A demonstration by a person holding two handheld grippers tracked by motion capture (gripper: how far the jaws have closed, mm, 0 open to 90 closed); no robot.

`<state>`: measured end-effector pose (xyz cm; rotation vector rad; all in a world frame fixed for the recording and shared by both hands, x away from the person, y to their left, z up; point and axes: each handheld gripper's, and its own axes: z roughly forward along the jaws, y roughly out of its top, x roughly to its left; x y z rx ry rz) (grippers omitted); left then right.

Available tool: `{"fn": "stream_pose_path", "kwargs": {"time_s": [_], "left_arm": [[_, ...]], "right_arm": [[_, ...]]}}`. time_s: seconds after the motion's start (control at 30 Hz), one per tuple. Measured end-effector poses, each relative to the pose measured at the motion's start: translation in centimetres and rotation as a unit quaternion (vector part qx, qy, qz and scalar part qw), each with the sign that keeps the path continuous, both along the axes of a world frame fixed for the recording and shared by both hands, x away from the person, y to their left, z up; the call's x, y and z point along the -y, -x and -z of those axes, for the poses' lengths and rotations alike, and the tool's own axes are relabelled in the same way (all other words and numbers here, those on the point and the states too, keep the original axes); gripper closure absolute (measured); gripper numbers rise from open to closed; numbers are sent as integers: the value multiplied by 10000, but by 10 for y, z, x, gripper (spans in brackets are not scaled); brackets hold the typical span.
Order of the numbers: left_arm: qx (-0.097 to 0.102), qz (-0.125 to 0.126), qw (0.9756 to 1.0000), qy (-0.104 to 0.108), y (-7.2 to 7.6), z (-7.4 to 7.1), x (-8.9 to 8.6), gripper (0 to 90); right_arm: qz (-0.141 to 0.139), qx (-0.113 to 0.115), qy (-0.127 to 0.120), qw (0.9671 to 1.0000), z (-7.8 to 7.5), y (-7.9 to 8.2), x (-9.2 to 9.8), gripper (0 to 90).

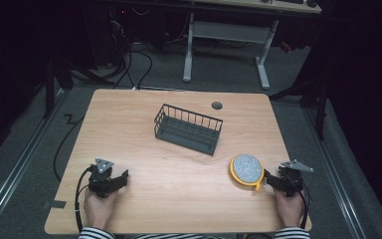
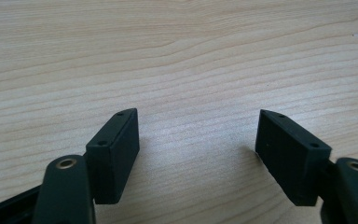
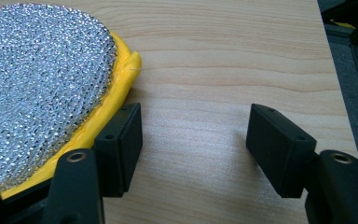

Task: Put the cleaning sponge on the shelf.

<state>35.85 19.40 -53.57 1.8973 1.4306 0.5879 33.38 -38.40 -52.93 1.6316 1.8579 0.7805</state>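
Your right gripper (image 3: 193, 149) stands wide open, empty, just beside the yellow-rimmed scouring pad (image 3: 37, 88). Your left gripper (image 2: 198, 156) is also wide open over bare table (image 2: 177, 56), holding nothing.

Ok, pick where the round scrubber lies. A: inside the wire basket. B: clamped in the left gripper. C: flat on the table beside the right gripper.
C: the scrubber lies flat on the table, just outside the open right gripper, apart from the basket.
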Motion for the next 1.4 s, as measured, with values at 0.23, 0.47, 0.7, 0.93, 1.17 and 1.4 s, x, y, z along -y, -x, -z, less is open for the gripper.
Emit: {"fn": "stream_pose_path", "kwargs": {"time_s": [0.23,0.47,0.7,0.93,1.17,1.4], "left_arm": [[-57,35,9998,188,1,-5,2,319],[-146,185,9993,273,-4,-18,4,363],[-116,314,9992,228,-9,-34,5,369],[-109,532,9979,364,-20,-58,11,413],[-115,698,9971,275,-34,-80,23,404],[-60,779,9965,290,-53,-97,35,408]], "right_arm": [[-5,-2,-3,10000,0,0,0,363],[-5,-3,-4,10000,0,0,0,363],[1,-3,-9,10000,0,0,0,364],[-2,-3,-7,10000,0,0,0,364],[-8,10,-23,10000,0,0,0,365],[17,0,-56,10000,0,0,0,365]]}}
